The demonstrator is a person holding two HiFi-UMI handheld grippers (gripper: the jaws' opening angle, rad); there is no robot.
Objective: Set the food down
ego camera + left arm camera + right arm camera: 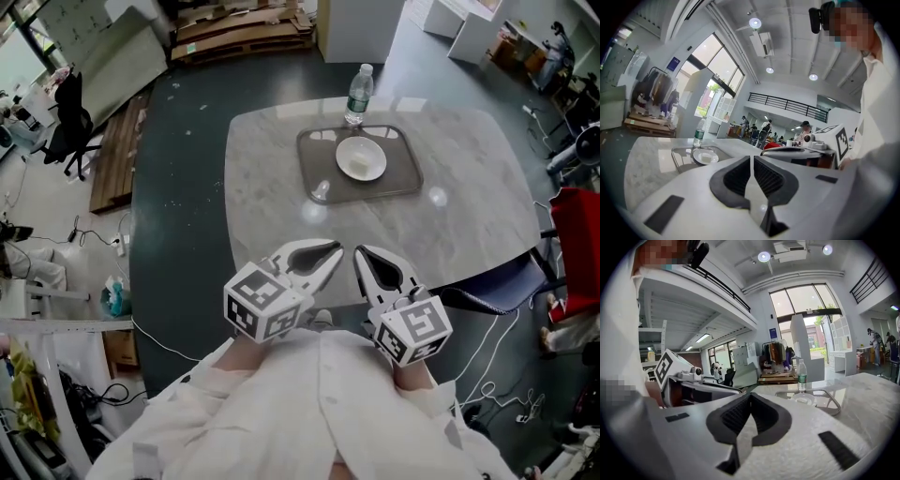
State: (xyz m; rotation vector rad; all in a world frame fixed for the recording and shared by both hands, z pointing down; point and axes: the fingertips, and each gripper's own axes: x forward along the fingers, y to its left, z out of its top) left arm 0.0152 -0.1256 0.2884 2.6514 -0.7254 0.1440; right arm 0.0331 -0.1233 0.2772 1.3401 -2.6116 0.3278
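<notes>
A white dish (361, 157) sits on a grey tray (314, 183) at the far middle of the marble table (281, 216), with a water bottle (357, 94) upright just behind the tray. I cannot make out any food on the dish. My left gripper (334, 250) and right gripper (358, 251) hover side by side over the table's near edge, close to my body, tips pointing at the tray. Both are shut with nothing between the jaws. The left gripper view shows its jaws (751, 157) together, the dish (704, 156) far ahead. The right gripper (750, 394) looks the same.
A blue chair (497, 286) stands at the table's right near corner. Wooden pallets (244, 33) lie beyond the table, and a black office chair (66, 122) stands far left. A red object (577, 234) is at the right edge. Cables trail on the floor.
</notes>
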